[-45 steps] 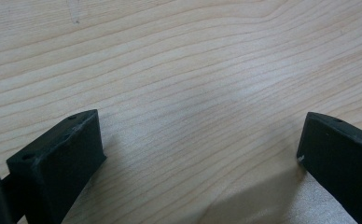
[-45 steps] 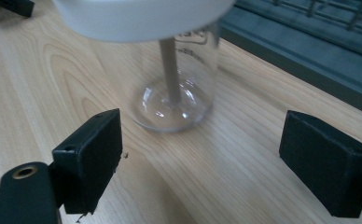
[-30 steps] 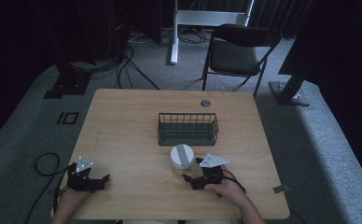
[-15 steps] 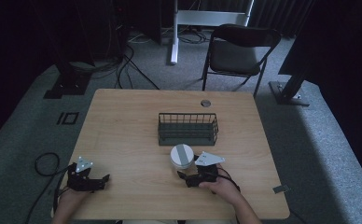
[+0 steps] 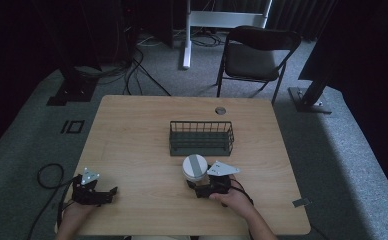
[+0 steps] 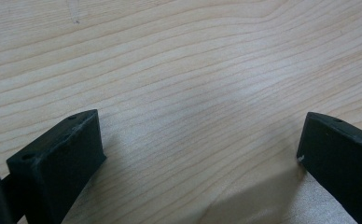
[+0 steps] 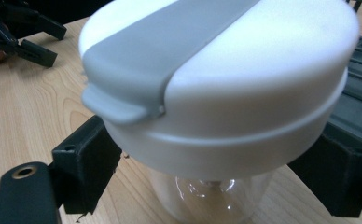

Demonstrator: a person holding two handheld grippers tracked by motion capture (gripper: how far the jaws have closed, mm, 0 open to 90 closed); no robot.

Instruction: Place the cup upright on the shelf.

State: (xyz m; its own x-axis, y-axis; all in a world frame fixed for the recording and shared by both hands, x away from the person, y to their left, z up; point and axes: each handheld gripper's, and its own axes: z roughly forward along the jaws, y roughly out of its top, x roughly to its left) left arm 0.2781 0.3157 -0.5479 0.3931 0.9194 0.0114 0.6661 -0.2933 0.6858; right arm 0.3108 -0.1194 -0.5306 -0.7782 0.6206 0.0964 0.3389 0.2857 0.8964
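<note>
A clear jar with a white lid and a grey strap (image 5: 194,167) stands upright near the table's front middle, just in front of the wire basket (image 5: 201,147). My right gripper (image 5: 198,184) is open, its jaws either side of the jar's clear body (image 7: 212,196) below the lid, with small gaps on both sides. At the front left corner my left gripper (image 5: 109,192) rests low over the bare wood, open, with nothing between its fingers (image 6: 58,158).
The dark wire basket looks empty and stands at the table's middle. A round cable grommet (image 5: 220,110) sits near the far edge. A folding chair (image 5: 257,55) stands behind the table. Cables trail off the left edge.
My right gripper has slid left toward the jar, so its jaws now straddle the jar's body. The left gripper has stayed put.
</note>
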